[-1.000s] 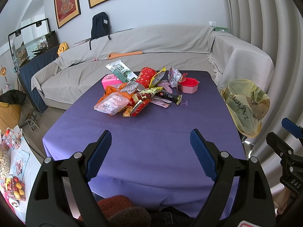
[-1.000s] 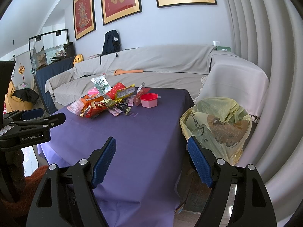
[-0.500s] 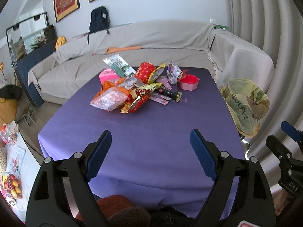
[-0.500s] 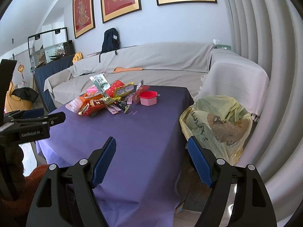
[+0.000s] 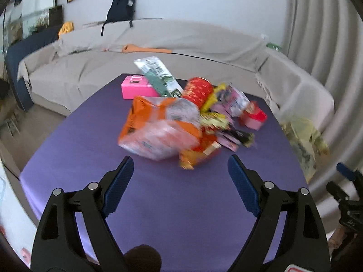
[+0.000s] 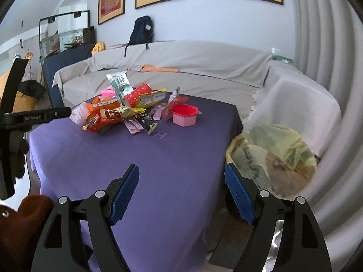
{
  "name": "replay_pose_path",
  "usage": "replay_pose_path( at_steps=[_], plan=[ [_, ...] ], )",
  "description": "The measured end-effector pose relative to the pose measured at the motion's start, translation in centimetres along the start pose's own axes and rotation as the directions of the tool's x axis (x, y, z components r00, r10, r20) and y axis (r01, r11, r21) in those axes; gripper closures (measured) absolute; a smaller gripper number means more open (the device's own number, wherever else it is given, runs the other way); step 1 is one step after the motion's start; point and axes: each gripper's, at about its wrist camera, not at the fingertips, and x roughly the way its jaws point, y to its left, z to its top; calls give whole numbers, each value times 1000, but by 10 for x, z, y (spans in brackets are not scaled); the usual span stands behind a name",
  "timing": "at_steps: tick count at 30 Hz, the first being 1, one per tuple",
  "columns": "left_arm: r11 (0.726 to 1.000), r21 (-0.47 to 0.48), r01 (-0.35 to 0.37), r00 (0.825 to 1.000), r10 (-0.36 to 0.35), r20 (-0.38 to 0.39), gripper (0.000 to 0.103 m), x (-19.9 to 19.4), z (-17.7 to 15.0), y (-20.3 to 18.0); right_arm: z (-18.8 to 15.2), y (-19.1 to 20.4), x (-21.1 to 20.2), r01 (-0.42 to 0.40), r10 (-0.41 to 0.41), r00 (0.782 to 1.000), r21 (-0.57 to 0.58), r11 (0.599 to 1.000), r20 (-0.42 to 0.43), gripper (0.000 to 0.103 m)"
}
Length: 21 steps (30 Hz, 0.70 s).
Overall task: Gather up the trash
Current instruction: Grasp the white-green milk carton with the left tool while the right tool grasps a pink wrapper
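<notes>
Trash pile (image 5: 181, 122) on one purple table (image 5: 158, 204); one yellow bag (image 6: 272, 156); left gripper (image 5: 180, 182), right gripper (image 6: 181, 185), fingers spread wide, empty

A heap of snack wrappers (image 6: 118, 111) lies on the table (image 6: 140, 163), toward its far side. A small tub (image 6: 184, 115) sits just right of the heap. A trash bag (image 6: 272, 156) hangs beside the table's right edge. The sofa (image 6: 199, 68) stands behind the table.

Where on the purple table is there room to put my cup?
The near half of the purple tablecloth is bare, from the wrapper pile to the near edge. The far middle is crowded: wrappers, pink box, red-lidded tub.
</notes>
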Motion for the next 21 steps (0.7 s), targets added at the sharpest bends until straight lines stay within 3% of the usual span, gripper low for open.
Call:
replay_pose_path(
  at_steps=[5, 9, 14, 17, 21],
  plan=[
    [1000, 7, 16, 1000, -17, 21, 17, 21, 25, 34, 24, 9, 44, 28, -30, 998, -37, 999, -55, 29],
    [997, -43, 70, 996, -73, -55, 17, 48, 47, 57, 44, 11, 73, -4, 3, 997, -4, 1000, -79, 29],
    [996, -2, 94, 995, -94, -44, 22, 76, 93, 64, 75, 18, 106, -34, 37, 991, 23, 999, -125, 29],
    [992, -57, 116, 990, -120, -71, 32, 101, 117, 70, 91, 19, 120, 8, -5, 995, 39, 999, -96, 29],
    [985, -127, 120, 991, -127, -47, 33, 136, 146, 83, 106, 17, 135, 43, -42, 999, 31, 999, -31, 29]
  ],
)
